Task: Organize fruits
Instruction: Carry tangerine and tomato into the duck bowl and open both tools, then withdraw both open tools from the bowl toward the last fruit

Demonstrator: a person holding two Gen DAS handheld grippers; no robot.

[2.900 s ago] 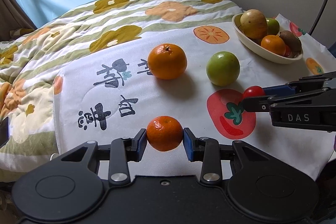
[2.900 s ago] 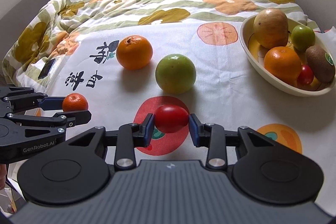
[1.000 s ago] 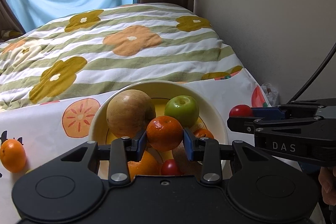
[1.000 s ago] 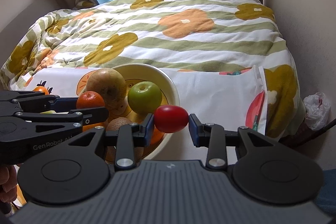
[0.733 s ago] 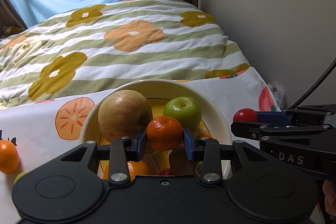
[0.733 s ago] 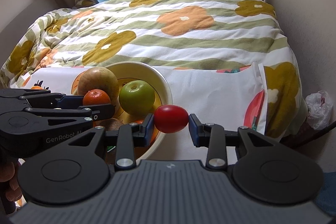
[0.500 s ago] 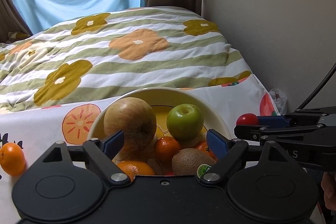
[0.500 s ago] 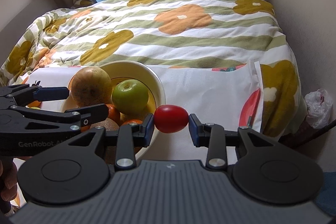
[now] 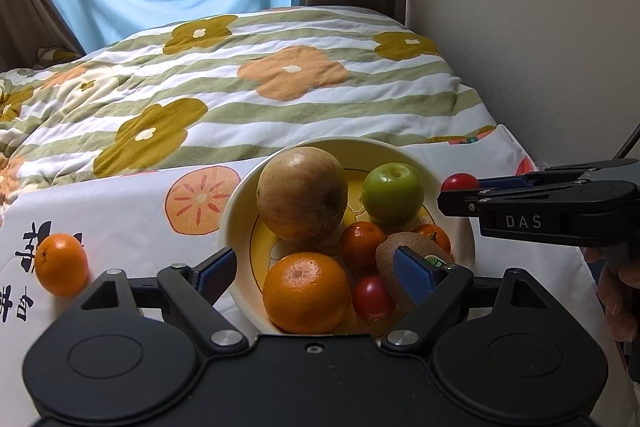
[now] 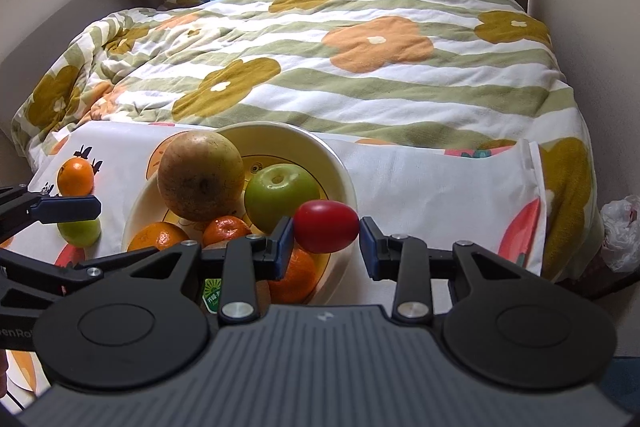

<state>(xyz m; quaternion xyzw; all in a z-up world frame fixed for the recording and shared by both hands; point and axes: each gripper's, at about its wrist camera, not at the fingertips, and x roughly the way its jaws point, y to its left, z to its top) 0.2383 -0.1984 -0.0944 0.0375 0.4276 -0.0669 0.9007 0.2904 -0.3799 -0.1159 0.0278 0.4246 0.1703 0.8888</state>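
A cream bowl (image 9: 236, 211) (image 10: 340, 171) on the bed holds a brown pear (image 9: 302, 193), a green apple (image 9: 393, 191), a large orange (image 9: 306, 293), a mandarin (image 9: 362, 245), a kiwi (image 9: 412, 251) and a red tomato (image 9: 372, 297). My left gripper (image 9: 316, 273) is open and empty above the bowl's near side. My right gripper (image 10: 326, 241) holds a red tomato (image 10: 326, 231) over the bowl's right rim; its right pad stands slightly off the fruit. That gripper and its tomato (image 9: 460, 182) show at the right in the left wrist view.
An orange (image 9: 61, 269) (image 10: 75, 175) and a green apple (image 10: 80, 231) lie on the white fruit-print cloth (image 10: 432, 183) left of the bowl. A flowered quilt (image 9: 240, 87) covers the bed behind. A wall (image 9: 540, 27) stands close on the right.
My left gripper opened and let the mandarin drop into the bowl, then drew back a little. My right gripper brought the tomato left, over the bowl's rim, and its jaws have begun parting.
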